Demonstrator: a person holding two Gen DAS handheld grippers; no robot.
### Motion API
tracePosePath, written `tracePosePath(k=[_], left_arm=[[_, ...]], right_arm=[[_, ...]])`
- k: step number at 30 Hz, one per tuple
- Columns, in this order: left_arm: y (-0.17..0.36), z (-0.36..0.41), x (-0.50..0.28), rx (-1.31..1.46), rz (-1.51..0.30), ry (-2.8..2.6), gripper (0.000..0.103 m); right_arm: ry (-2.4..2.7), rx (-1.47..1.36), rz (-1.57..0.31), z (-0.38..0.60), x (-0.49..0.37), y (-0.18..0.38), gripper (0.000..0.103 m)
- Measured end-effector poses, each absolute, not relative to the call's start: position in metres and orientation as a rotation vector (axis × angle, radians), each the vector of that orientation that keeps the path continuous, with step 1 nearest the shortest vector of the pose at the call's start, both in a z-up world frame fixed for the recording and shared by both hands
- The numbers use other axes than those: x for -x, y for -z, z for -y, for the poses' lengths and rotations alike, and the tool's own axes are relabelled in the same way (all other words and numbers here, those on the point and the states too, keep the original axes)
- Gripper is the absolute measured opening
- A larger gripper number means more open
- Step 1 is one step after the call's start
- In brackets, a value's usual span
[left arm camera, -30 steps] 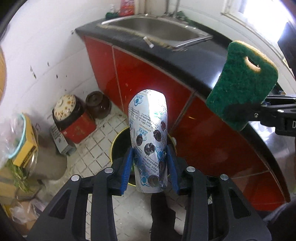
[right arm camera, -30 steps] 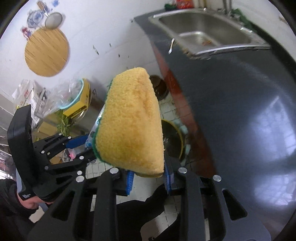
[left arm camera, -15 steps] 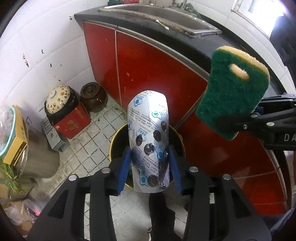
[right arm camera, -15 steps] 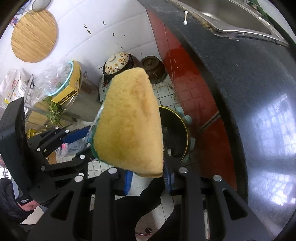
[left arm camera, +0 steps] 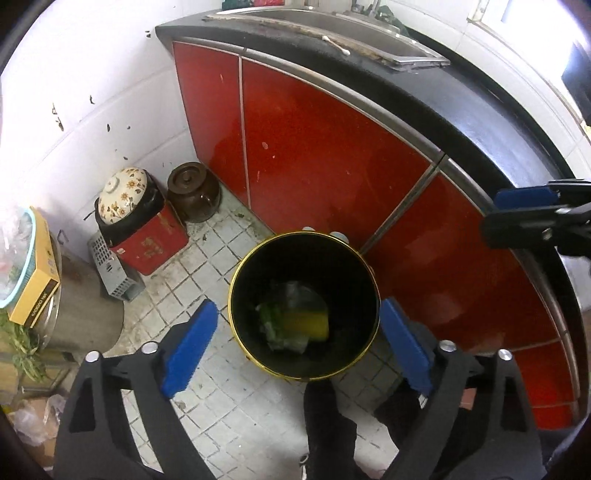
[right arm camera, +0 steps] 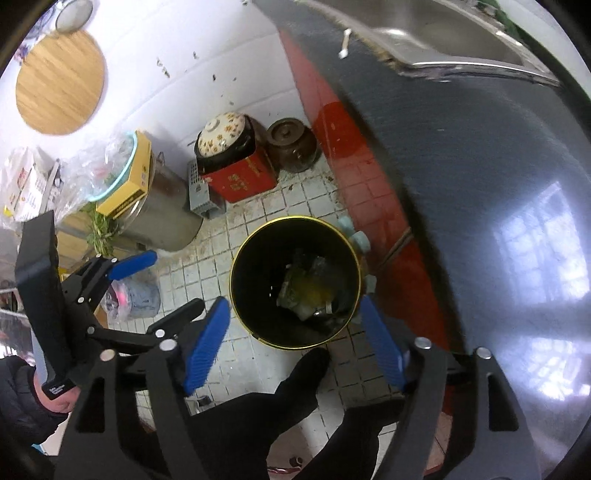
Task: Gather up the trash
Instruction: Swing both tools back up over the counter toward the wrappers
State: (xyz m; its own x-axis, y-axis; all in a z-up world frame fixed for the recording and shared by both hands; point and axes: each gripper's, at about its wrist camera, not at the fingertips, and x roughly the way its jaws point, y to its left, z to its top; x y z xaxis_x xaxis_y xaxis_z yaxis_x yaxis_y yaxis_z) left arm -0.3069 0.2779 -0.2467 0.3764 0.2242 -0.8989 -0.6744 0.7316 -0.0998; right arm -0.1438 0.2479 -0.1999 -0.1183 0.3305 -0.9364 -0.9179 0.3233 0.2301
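Observation:
A black trash bin with a gold rim (left arm camera: 236, 280) (right arm camera: 236, 266) stands on the tiled floor by the red cabinet. At its bottom lie the yellow and green sponge (left arm camera: 306, 321) (right arm camera: 314, 291) and the silvery blister pack (left arm camera: 291, 291) (right arm camera: 321, 266). My left gripper (left arm camera: 295, 343) hangs above the bin, its jaws opening wide with nothing between them; its blue fingertip (right arm camera: 133, 263) also shows at the left of the right wrist view. My right gripper (right arm camera: 291, 343) hangs over the bin too, jaws opening and empty; its blue fingertip (left arm camera: 524, 195) shows at the right of the left wrist view.
Red cabinet doors (left arm camera: 332, 147) under a black counter (right arm camera: 480, 147) with a steel sink (left arm camera: 332, 26). On the floor stand a brown jar (left arm camera: 194, 194), a flowered lid on a red tin (left arm camera: 144, 240), and a metal pot (left arm camera: 85, 317). A person's dark legs (right arm camera: 280, 406) stand below.
Both grippers opened: the left let go of the blister pack and the right let go of the sponge. Both pieces dropped into the bin. Both hands sank a little.

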Motion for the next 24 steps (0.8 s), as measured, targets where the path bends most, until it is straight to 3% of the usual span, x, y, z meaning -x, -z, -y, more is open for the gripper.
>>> tracePosePath(k=[7,13,24], left_arm=[[0.198,-0.257,0.282,0.394,-1.007,-0.555,0.096],[0.136,-0.214,0.208,0.255,-0.908,-0.379,0.096],[0.076,-0.043,0.038,0.001,-0.818,0.102,0.096]], right_arm=[[-1.097,0.474,-1.148,-0.185,0.102,0.136,0.082],[-0.893,0.332,-0.980,-0.076,0.048,0.065,0.086],[-0.492,0.084,-0.884,0.151,-0.031,0.025,0.086]])
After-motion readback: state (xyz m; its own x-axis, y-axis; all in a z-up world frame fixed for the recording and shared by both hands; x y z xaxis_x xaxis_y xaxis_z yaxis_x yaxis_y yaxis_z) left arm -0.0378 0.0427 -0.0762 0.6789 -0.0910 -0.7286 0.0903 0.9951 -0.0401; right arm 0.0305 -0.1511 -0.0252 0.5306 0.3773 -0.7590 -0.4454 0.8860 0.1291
